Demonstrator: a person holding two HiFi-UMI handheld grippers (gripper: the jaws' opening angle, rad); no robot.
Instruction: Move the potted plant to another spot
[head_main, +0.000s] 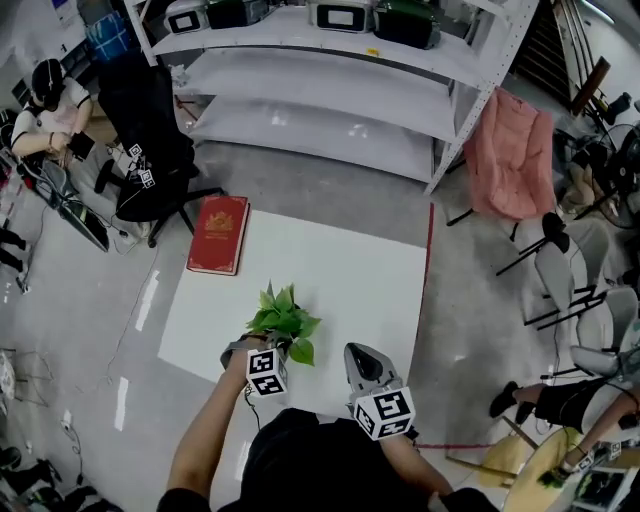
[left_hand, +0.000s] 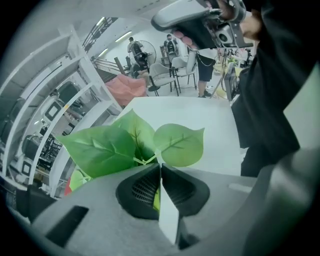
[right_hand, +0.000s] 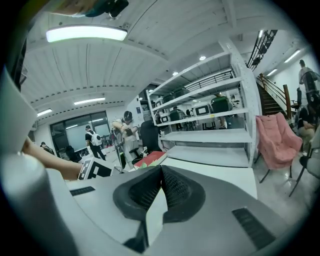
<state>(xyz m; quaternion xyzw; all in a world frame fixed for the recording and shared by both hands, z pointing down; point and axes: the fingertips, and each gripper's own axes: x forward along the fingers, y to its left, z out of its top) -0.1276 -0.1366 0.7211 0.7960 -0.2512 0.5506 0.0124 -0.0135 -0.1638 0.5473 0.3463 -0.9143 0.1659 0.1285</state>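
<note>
- The potted plant (head_main: 283, 320) is at the near edge of the white tabletop (head_main: 350, 270), right in front of the person. It's well apart from the red book (head_main: 218, 234) on the far left corner.
- The left gripper (left_hand: 160, 166) has its jaws closed down on the plant's greenery. There's a thin sliver of green pinched between the pads, and the stem runs straight out from the tips to three big leaves.
- The right gripper (right_hand: 161, 169) has its jaws shut on nothing. It's just beside the plant on the right, pointing out over the tabletop toward the shelving.
- I can't see the pot from any angle because leaves and gripper cover it, so no idea if it's resting on the tabletop or lifted.
- Handling-wise, I'd guess it's light. The leaves look smooth and floppy, probably fake, so they'll bend rather than break.
- The stem is the weak spot. It's thin and springy, so the pot could swing or spin under it, or the plant could pull out of the pot.
- If it were me, I'd grab the pot rim or wall instead, which should be stiffer and less wobbly. The free right gripper could steady the pot from the side.
</note>
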